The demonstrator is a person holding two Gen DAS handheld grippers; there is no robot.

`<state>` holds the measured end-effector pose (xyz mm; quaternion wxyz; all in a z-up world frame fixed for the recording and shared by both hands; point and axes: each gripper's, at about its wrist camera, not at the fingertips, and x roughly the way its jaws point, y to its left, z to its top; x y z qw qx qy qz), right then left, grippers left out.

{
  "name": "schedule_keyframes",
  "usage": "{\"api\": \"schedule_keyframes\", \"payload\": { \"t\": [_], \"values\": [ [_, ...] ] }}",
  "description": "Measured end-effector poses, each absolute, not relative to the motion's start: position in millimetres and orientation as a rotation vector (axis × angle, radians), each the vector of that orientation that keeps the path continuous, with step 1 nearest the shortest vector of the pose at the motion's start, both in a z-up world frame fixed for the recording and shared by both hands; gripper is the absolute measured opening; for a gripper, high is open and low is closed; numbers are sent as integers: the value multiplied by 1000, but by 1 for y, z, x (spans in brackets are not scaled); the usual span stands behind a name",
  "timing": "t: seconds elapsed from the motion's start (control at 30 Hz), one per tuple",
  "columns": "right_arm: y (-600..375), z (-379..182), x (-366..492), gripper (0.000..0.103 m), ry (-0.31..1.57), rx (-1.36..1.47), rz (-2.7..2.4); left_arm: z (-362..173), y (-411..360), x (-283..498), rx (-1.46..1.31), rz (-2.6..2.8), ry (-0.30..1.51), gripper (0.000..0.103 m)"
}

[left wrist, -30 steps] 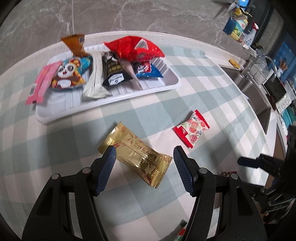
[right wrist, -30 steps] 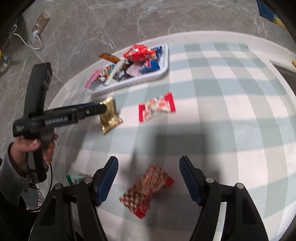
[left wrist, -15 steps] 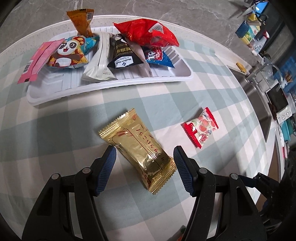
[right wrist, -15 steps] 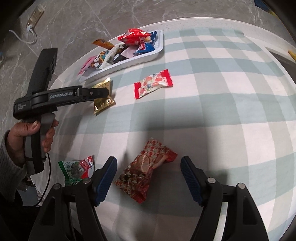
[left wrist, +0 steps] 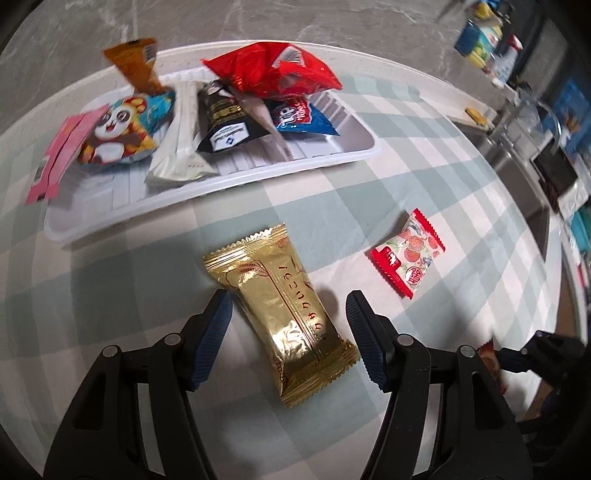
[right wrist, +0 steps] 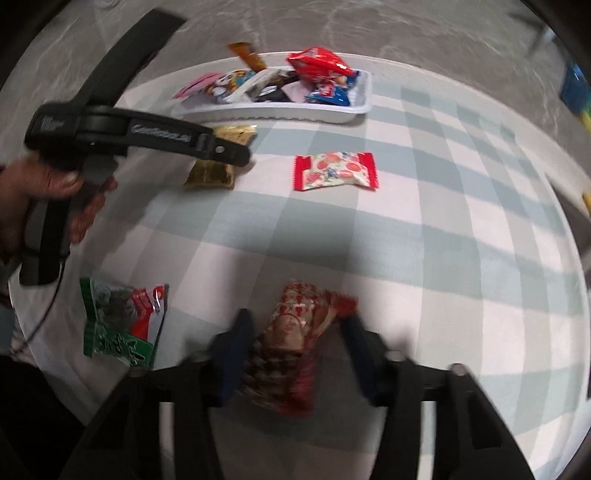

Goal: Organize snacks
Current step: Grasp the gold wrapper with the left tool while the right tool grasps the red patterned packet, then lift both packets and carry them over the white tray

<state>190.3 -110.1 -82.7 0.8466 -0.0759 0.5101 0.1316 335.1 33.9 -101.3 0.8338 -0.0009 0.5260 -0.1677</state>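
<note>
A gold snack packet [left wrist: 286, 306] lies on the checked tablecloth between the open fingers of my left gripper [left wrist: 288, 325]; it also shows in the right wrist view [right wrist: 218, 155], partly behind the left gripper. A white tray [left wrist: 258, 173] behind it holds several snack packets. My right gripper [right wrist: 295, 354] is open around a red patterned snack packet [right wrist: 291, 343] on the cloth; this view is blurred. A red and white fruit candy packet [left wrist: 408, 258] lies to the right, also in the right wrist view [right wrist: 334, 171].
A green and red packet [right wrist: 118, 325] lies on the cloth left of my right gripper. A sink and a counter with bottles [left wrist: 517, 110] lie beyond the table's right edge. The floor is grey marble [left wrist: 74, 33].
My left gripper has moved closer over the gold packet, which now sits between its fingers. My right gripper has moved forward onto the red patterned packet. Both stay open.
</note>
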Motion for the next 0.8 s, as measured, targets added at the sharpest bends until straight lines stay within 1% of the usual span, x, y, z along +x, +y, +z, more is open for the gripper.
{"api": "schedule_keyframes", "payload": {
  "t": [0.03, 0.07, 0.13, 0.2, 0.27, 0.53, 0.8],
  "values": [
    [-109, -83, 190, 35, 1071, -179, 282, -102, 32, 334, 20, -356, 1105, 59],
    [-109, -83, 190, 34, 1070, -187, 291, -102, 30, 334, 52, -349, 1094, 52],
    [-111, -82, 189, 33, 1068, -183, 305, -103, 27, 333, 99, -353, 1076, 47],
    [-116, -82, 190, 32, 1068, -143, 318, -103, 28, 333, 129, -347, 1065, 36],
    [-126, -81, 192, 31, 1076, -57, 340, -103, 31, 335, 125, -352, 1066, 32],
    [-165, -83, 211, 30, 1102, 270, 364, -101, 44, 338, 29, -380, 1079, 29],
    [-183, -80, 222, 30, 1091, 452, 374, -83, 61, 337, -90, -414, 1053, 29]
  ]
}}
